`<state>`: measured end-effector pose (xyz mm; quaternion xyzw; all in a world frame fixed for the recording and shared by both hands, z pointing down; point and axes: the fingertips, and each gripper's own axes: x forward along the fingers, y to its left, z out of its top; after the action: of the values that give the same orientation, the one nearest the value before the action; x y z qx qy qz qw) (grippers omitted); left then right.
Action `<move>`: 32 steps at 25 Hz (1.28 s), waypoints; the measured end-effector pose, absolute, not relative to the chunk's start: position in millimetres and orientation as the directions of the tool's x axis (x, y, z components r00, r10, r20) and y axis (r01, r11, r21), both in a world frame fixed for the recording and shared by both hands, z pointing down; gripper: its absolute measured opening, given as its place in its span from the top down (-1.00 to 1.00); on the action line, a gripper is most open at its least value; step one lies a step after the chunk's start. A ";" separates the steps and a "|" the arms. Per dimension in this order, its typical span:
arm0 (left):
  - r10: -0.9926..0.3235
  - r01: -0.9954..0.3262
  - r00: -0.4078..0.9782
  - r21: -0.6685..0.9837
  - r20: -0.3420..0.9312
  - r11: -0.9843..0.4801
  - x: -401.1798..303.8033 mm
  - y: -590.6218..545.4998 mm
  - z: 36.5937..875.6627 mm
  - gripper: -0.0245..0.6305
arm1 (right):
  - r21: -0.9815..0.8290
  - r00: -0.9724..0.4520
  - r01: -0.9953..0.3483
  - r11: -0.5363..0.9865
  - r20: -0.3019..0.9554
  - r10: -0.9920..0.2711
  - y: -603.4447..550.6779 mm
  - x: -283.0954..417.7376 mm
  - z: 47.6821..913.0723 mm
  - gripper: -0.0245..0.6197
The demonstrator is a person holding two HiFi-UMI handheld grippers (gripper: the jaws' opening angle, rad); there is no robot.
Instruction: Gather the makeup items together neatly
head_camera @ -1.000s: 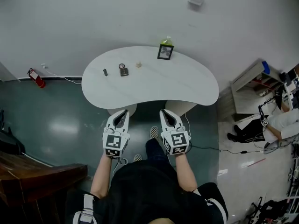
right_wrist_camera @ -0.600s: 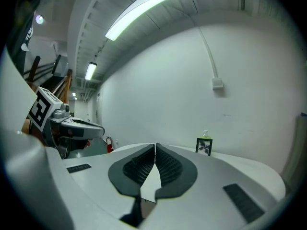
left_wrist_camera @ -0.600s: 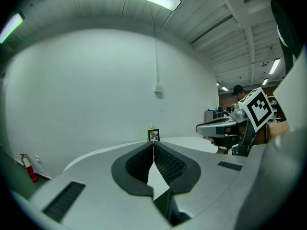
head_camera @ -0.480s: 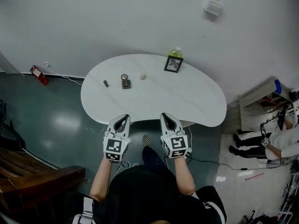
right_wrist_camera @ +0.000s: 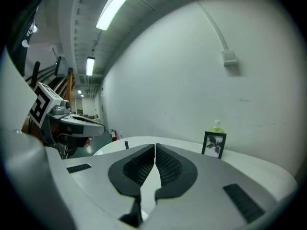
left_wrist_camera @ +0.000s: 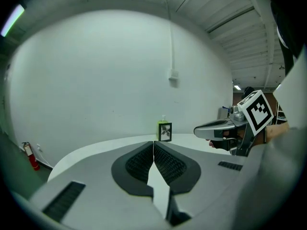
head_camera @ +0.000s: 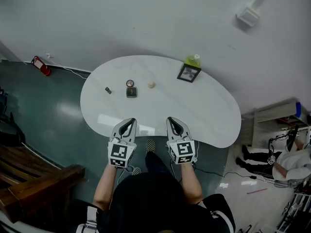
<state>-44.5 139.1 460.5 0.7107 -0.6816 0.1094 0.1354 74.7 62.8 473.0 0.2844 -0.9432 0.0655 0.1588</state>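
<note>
Makeup items (head_camera: 130, 92) on table (head_camera: 194, 106), well ahead of L gripper (head_camera: 127, 122).

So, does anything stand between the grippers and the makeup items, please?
Nothing visible. Only bare table separates the left gripper and right gripper from the makeup items; the photo frame stands off to the right.

Head view: overhead, steeply down on white table (head_camera: 204, 106). Gripper views: low, near table edge, facing wall (left_wrist_camera: 96, 80); both share picture frame (left_wrist_camera: 165, 132).
</note>
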 end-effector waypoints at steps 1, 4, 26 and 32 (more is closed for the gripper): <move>-0.938 -0.999 0.040 0.046 0.345 -0.025 -47.7 132.3 464.0 0.86 | -0.036 -0.791 -0.550 0.835 0.344 -0.506 54.6 70.9 477.1 0.83; -0.933 -0.999 0.015 0.051 0.361 0.004 -57.8 115.5 475.2 0.86 | -0.042 -0.802 -0.522 0.852 0.363 -0.474 33.3 59.1 490.1 0.83; -0.847 -0.967 -0.171 0.080 0.503 0.243 -116.4 71.9 543.6 0.86 | -0.088 -0.857 -0.334 0.939 0.444 -0.263 -85.3 -45.1 582.3 0.82; -0.827 -0.955 -0.208 0.075 0.523 0.288 -128.9 70.7 547.3 0.86 | -0.095 -0.851 -0.294 0.951 0.478 -0.216 -106.6 -70.5 608.6 0.79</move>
<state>-128.9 70.7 547.3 0.5816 -0.7657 0.1335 0.2399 -70.5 -106.6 608.6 0.1330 -0.9585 0.0828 0.2381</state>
